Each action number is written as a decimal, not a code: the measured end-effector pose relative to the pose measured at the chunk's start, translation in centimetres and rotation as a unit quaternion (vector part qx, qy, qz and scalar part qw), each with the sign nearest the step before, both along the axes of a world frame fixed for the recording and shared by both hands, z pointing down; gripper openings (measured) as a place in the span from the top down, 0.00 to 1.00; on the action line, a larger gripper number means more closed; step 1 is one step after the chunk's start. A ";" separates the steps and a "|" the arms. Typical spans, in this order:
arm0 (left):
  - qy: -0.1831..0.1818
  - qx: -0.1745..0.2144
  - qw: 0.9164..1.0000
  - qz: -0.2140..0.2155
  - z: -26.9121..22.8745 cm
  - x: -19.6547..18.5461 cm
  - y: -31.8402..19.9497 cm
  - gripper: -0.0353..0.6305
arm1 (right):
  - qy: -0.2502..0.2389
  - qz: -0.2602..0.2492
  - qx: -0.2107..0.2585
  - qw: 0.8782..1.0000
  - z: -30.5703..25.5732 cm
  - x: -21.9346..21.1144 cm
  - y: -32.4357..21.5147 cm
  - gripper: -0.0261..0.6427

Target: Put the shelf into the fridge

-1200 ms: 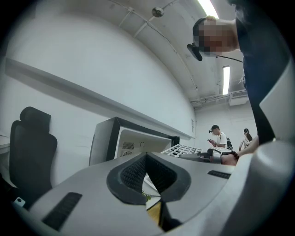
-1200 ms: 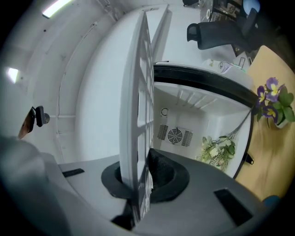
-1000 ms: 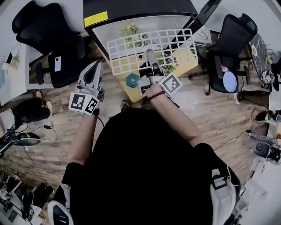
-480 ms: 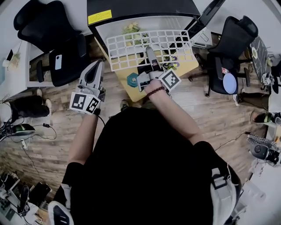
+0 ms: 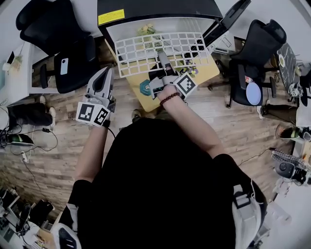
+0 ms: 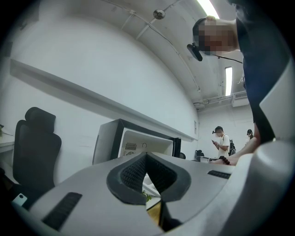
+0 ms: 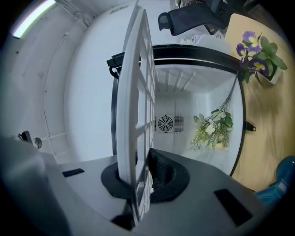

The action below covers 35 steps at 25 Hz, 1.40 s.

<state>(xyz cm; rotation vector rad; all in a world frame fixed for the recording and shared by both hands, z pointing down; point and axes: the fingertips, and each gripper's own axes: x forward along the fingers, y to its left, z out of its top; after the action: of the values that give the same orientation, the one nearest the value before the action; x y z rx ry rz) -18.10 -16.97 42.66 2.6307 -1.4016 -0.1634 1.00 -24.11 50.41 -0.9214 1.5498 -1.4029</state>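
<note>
White wire grid: the shelf (image 5: 165, 51) is clamped by its near edge in my right gripper (image 5: 161, 58), whose jaws are closed on one of its bars. Seen from above it lies flat at the mouth of the open fridge (image 5: 160, 12), far edge at the opening, not yet seated inside. I judge the carry done; sliding it onto the supports and letting go are outstanding. A flower spray (image 7: 212, 129) inside the cabinet may foul the shelf. My left gripper (image 5: 103, 78) hangs well aside, jaws together on nothing. Beneath the shelf, a yellow wooden desk (image 5: 206, 74) carries a potted purple plant (image 7: 256, 53) and a teal object (image 5: 145, 87). Plank floor (image 5: 53, 141); office chairs (image 5: 58, 39) on either side
</note>
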 end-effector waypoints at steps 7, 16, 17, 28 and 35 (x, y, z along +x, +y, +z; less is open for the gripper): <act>-0.001 0.000 1.000 -0.003 -0.1 0.1 0.4 0.92 | -0.007 0.001 -0.006 1.000 0.2 0.1 -0.3 0.90; -0.001 -0.001 1.000 -0.006 0.1 -0.3 0.4 0.92 | -0.006 0.012 -0.007 1.000 0.1 0.4 -0.6 0.90; -0.001 -0.001 1.000 -0.006 0.2 -0.4 0.4 0.92 | -0.006 0.012 -0.006 1.000 0.1 0.3 -0.6 0.90; -0.001 -0.005 1.000 -0.002 0.3 -0.5 -0.4 0.92 | -0.002 0.009 -0.012 1.000 0.2 -0.1 -1.6 0.90; 0.000 -0.007 1.000 0.001 0.4 -0.5 -0.5 0.92 | -0.004 0.005 -0.016 1.000 0.3 -0.3 -1.9 0.90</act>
<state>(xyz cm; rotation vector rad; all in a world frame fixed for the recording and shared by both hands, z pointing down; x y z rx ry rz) -18.60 -17.50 43.11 2.6197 -1.3960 -0.1529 0.70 -25.98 50.69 -0.9399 1.5189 -1.4261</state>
